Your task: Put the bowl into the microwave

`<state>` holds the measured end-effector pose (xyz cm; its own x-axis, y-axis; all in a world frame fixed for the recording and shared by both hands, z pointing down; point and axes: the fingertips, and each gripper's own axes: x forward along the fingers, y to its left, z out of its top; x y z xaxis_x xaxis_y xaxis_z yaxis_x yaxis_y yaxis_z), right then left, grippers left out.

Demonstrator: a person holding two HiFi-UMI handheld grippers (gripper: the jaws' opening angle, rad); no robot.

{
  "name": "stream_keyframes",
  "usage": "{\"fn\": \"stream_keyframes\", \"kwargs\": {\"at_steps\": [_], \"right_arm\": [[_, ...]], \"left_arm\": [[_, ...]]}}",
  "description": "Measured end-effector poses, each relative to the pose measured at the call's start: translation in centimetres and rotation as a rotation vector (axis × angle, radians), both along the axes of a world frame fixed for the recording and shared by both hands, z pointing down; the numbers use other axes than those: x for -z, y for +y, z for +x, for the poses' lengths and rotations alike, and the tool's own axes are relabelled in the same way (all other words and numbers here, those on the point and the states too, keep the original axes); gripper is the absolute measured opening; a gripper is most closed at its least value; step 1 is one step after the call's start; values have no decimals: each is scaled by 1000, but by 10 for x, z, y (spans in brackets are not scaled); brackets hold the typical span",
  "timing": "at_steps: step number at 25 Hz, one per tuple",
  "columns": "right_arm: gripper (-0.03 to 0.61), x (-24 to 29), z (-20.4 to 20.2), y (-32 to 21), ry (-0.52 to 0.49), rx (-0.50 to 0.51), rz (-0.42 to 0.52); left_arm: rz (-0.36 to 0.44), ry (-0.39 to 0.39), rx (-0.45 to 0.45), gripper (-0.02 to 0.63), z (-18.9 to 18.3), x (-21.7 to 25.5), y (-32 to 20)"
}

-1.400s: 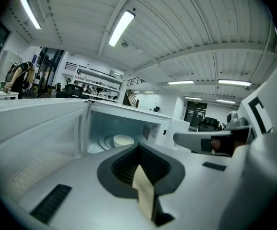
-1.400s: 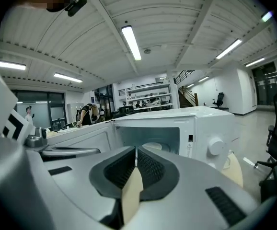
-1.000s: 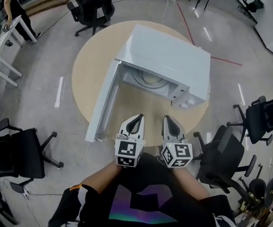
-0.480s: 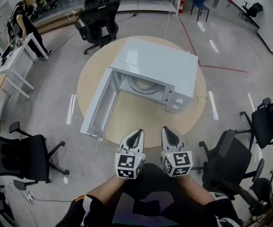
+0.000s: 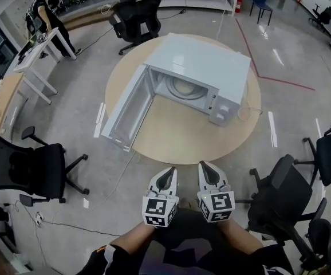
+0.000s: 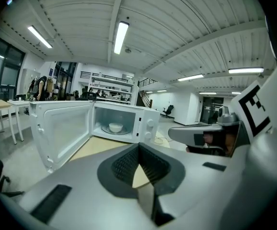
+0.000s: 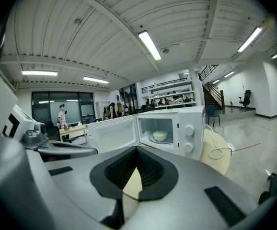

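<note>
A white microwave [image 5: 205, 62] stands on the round wooden table [image 5: 177, 136] with its door [image 5: 125, 110] swung wide to the left. The pale bowl [image 5: 184, 86] sits on the turntable inside; it also shows in the left gripper view [image 6: 115, 127] and the right gripper view [image 7: 160, 135]. My left gripper [image 5: 166, 178] and right gripper [image 5: 206, 173] hang side by side over the floor, short of the table's near edge. Both are shut with nothing in them, as the left gripper [image 6: 138, 150] and right gripper [image 7: 137, 151] show in their own views.
Black office chairs stand left [image 5: 31, 165], right [image 5: 283, 196] and behind the table [image 5: 136, 13]. A white cable [image 5: 247, 112] lies on the table beside the microwave. A person [image 5: 44, 13] stands by a desk [image 5: 36, 50] at the far left.
The view and both grippers have drawn back from the table: the grippers were at its near edge and now hang over the floor. The microwave looks farther away. The jaws stay shut.
</note>
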<state>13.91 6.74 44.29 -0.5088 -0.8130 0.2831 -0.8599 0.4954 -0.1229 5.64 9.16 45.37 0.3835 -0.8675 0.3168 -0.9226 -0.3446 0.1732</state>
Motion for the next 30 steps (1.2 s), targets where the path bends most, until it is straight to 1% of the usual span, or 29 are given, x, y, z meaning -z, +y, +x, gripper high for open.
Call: {"fn": "stream_keyframes", "kwargs": {"at_steps": [6,15,22,30], "right_arm": [[18,-9,1,25,16,35,-9],[18,-14,-6,47,40,82,-4],[18,-12,-29,58,52,160,4],[17,-11,-64,72,61,273,17]], "left_arm": [[2,-17,25,46,0,-5,28],[1,-22,47,46,-6,-8,46],[0,-35,101,46,-23,-8,59],[14,-42,201,46,-51,-7,75]]}}
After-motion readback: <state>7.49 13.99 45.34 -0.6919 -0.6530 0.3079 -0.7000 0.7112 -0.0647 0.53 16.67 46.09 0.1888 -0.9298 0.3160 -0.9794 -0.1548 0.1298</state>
